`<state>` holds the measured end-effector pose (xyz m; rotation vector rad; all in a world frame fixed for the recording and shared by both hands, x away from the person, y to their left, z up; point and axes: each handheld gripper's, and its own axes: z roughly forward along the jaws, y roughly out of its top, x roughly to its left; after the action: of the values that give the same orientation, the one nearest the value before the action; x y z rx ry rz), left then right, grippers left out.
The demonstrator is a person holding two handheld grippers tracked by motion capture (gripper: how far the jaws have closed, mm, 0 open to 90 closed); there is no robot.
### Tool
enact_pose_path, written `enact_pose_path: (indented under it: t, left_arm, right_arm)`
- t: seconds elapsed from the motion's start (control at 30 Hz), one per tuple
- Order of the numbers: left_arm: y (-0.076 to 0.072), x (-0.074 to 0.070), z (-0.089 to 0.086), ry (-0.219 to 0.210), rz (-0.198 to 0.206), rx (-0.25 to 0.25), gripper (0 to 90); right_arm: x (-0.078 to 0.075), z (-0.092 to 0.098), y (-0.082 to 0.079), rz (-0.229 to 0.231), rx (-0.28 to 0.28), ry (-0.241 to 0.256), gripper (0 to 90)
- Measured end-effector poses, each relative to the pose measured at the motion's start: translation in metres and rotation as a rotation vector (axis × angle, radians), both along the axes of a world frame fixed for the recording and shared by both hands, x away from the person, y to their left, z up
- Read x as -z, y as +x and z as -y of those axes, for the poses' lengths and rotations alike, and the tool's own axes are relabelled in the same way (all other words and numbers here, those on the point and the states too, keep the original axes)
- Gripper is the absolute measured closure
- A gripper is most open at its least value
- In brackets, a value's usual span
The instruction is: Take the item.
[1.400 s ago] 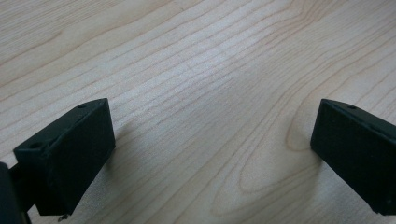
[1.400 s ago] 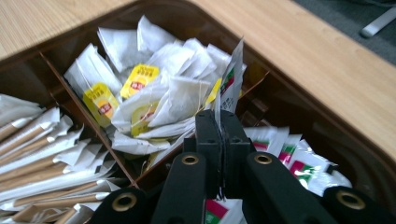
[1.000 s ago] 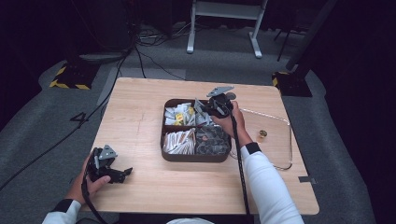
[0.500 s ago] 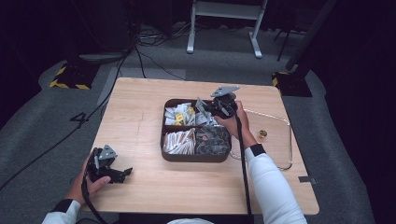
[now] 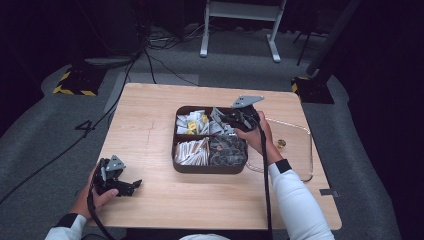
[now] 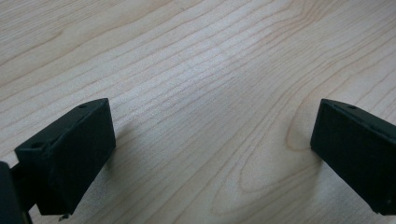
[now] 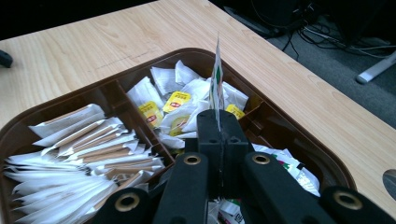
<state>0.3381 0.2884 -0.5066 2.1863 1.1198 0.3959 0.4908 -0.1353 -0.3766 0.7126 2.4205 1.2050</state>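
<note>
where legible, yellow tea-bag labels

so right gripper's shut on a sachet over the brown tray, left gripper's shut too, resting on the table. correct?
Not quite. The left gripper is open: the left gripper view shows its jaws wide apart over bare table. The right gripper is shut on a sachet over the brown tray.

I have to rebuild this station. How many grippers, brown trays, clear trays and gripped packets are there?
Grippers: 2 (left gripper, right gripper)
Brown tray: 1
Clear tray: 1
Packet held in the right gripper: 1
Total: 5
</note>
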Motion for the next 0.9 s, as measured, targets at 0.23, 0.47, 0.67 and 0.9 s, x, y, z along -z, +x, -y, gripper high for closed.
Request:
enact_pose_path:
  t: [0.23, 0.47, 0.67, 0.9]
  left_arm:
    - [0.000, 0.000, 0.000, -0.001, 0.002, -0.001, 0.3]
    - [0.000, 0.000, 0.000, 0.000, 0.003, -0.002, 0.3]
    - [0.000, 0.000, 0.000, -0.001, 0.002, -0.002, 0.3]
    - [0.000, 0.000, 0.000, 0.000, 0.003, -0.002, 0.2]
  right_arm:
    - [-0.002, 0.008, -0.013, 0.008, -0.030, 0.019, 90.0]
    - [-0.003, 0.017, -0.026, 0.010, -0.059, 0.029, 90.0]
    - [-0.003, 0.023, -0.036, 0.012, -0.081, 0.039, 90.0]
    - [-0.001, 0.026, -0.049, 0.016, -0.112, 0.042, 90.0]
